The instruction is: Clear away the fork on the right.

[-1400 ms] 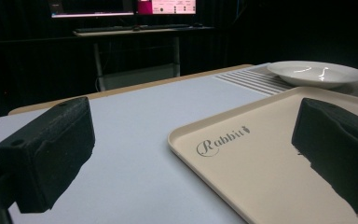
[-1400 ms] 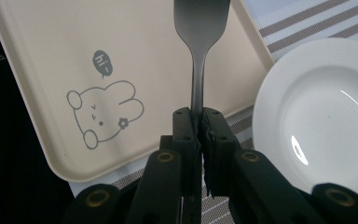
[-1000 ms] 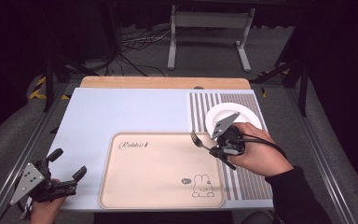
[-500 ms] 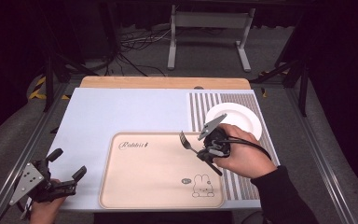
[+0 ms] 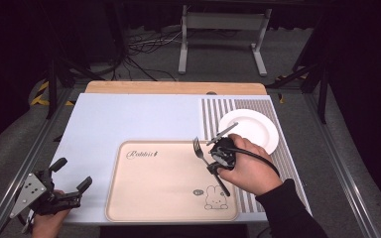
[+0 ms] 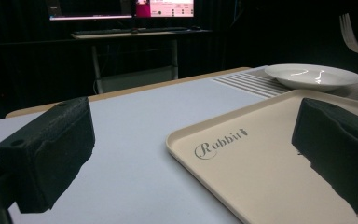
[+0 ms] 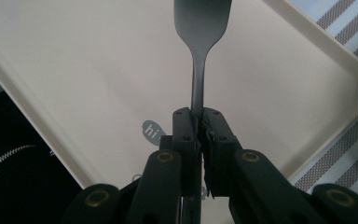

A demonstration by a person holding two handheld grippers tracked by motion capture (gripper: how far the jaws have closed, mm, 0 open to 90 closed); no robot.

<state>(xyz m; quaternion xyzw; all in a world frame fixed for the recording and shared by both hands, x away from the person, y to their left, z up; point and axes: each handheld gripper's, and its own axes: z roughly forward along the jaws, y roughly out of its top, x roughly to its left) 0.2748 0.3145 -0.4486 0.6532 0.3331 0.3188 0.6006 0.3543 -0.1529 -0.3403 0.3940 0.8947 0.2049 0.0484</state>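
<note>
The right gripper point(image 5: 214, 157), clamped on a dark metal fork point(image 7: 199, 51), has carried it from the round white plate point(image 5: 258, 130) over the beige rabbit-print tray point(image 5: 154, 198) (likely where it lands). The left gripper point(image 5: 64, 186) waits wide apart at the counter's point(image 5: 129, 119) near corner.

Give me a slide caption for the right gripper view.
Right gripper clamps a dark fork by its handle above the beige tray.

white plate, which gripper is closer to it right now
Right. The right gripper, shut on a fork, sits just beside the white plate. The left gripper is open at the table's opposite near corner.
</note>
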